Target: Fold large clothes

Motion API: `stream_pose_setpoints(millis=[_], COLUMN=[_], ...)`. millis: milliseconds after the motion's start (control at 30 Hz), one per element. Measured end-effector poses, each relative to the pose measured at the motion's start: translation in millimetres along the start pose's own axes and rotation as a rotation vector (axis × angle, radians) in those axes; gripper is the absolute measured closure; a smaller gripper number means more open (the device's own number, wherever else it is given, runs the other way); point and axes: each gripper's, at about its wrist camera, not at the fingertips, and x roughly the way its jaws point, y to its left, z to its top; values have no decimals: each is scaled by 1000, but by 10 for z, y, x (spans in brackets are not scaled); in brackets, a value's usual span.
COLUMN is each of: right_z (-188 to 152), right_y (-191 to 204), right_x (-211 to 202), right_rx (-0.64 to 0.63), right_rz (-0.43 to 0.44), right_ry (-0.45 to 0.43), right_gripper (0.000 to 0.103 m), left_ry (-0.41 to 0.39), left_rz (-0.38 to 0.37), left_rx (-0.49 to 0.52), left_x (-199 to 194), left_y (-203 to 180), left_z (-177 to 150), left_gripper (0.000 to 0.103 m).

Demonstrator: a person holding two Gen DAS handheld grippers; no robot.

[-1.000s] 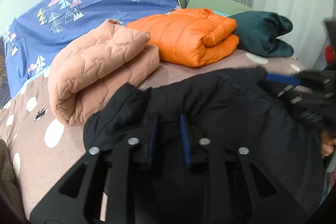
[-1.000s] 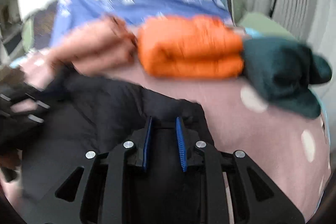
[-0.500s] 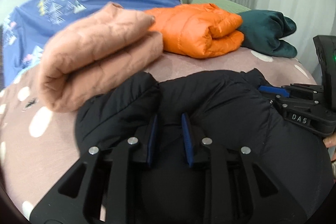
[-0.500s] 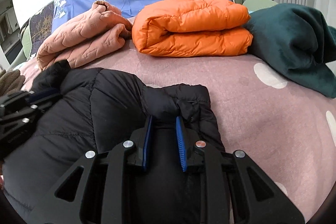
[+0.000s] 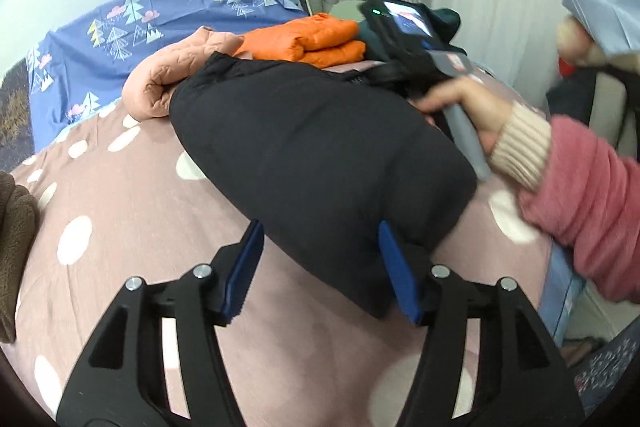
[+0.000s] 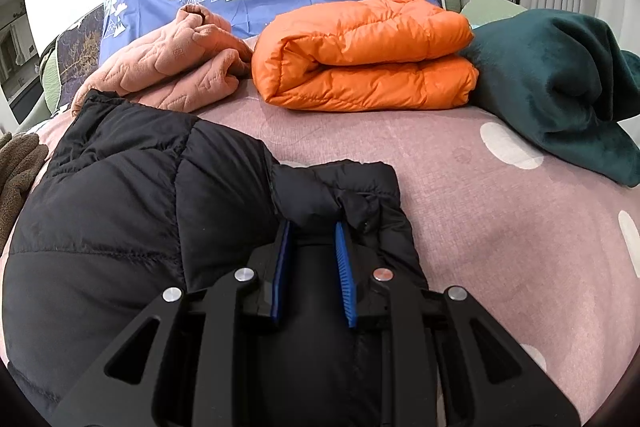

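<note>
left gripper (image 5: pixel 320 267) opening, black jacket (image 5: pixel 320 155) between | right gripper (image 6: pixel 310 263) clamps jacket | left view only: hand (image 5: pixel 472 103)

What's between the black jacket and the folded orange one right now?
Right wrist view: only bare pink dotted bedspread lies between the black jacket and the orange jacket.

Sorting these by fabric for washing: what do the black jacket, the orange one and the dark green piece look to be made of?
Black jacket: smooth, matte synthetic shell, stitched into puffy padded panels. Orange jacket: similar quilted puffer shell with a slight sheen. Dark green piece: soft, plush, probably fleece or velour, with a fuzzy nap and no stitching visible.
</note>
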Motion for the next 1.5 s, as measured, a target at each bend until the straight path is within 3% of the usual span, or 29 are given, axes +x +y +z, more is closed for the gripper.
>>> stream_pose_setpoints(millis=[167,267,400,533,700,800,1000,1100,1200,1367,1433,1500], right_z=[-5,-4,-10,-15,-14,-20,-24,-23,-30,-31,-32,-34], right_y=[-9,-21,-44,-58,-78,-77,-86,-83,-82,-26,-12,4], right_x=[-3,2,7,9,11,9,0,-4,-11,-25,-38,-49], right_rx=[7,11,21,28,36,39,45,42,52,15,7,-2], right_rz=[7,12,22,29,36,36,41,36,45,18,13,3], right_ry=[-1,0,1,-1,-1,-2,-3,-7,-10,-18,-19,-23], right_gripper=[81,81,81,81,81,81,81,81,81,81,81,80], left_ry=[35,61,69,84,67,60,12,58,145,125,117,121], left_rz=[-24,45,66,164,220,196,277,328,311,336,303,207], left_rx=[34,81,94,142,46,-40,43,9,-51,5,25,54], left_x=[105,205,255,393,405,330,329,432,515,422,345,163], left_y=[-200,-256,-300,-381,-284,-154,-333,-235,17,-51,-82,-92], left_z=[-25,-50,-15,-16,76,120,215,185,-29,-180,-175,-151], left_gripper=[41,39,38,35,35,35,36,36,36,37,43,56])
